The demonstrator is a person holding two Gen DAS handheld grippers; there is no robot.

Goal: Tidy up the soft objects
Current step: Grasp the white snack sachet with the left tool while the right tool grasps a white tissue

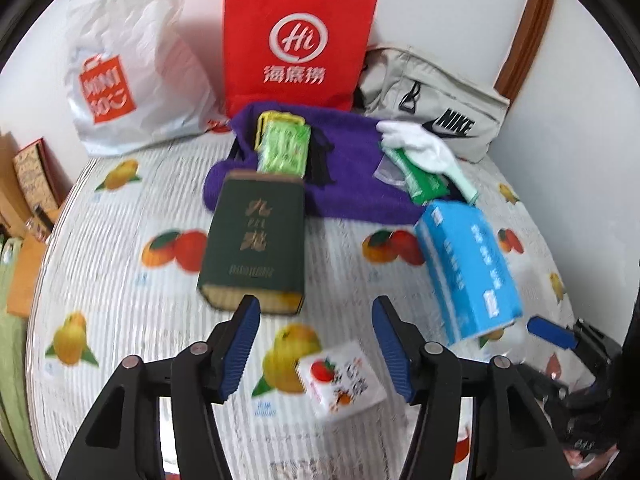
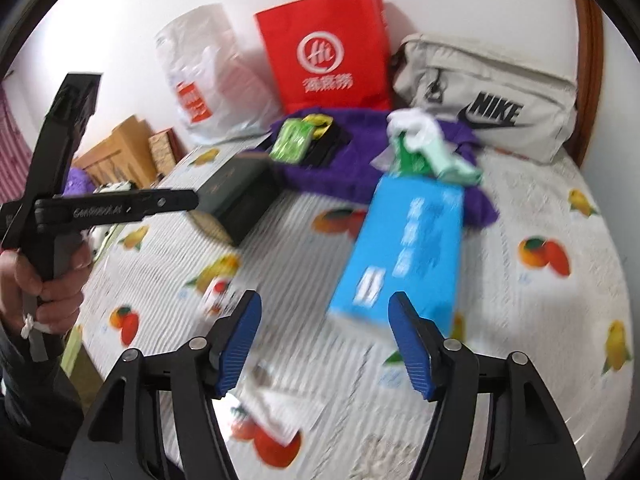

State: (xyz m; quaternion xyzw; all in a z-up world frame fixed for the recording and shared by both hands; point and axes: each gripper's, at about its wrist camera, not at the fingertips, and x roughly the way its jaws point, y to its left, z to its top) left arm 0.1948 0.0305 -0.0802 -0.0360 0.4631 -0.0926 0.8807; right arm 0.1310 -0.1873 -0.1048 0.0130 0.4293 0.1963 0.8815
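A purple fuzzy cloth [image 1: 348, 160] [image 2: 340, 168] lies at the back of the bed. On it rest a green packet [image 1: 284, 148] [image 2: 294, 140], a white glove [image 1: 420, 146] [image 2: 416, 124] and a green pack [image 1: 420, 178]. A dark green box [image 1: 254, 244] [image 2: 236, 196] and a blue box [image 1: 466, 268] [image 2: 400, 248] lie in front of the cloth. A small white tissue pack [image 1: 340, 380] [image 2: 218, 292] lies near me. My left gripper [image 1: 316, 348] is open and empty, just above the tissue pack. My right gripper [image 2: 324, 344] is open and empty, in front of the blue box.
A red paper bag [image 1: 296, 40] [image 2: 328, 48], a white plastic bag [image 1: 128, 64] [image 2: 208, 76] and a beige Nike bag [image 1: 436, 108] [image 2: 488, 96] stand against the back wall. The fruit-print bedsheet [image 1: 120, 280] [image 2: 540, 320] covers the bed. Cardboard boxes [image 2: 116, 152] stand left of the bed.
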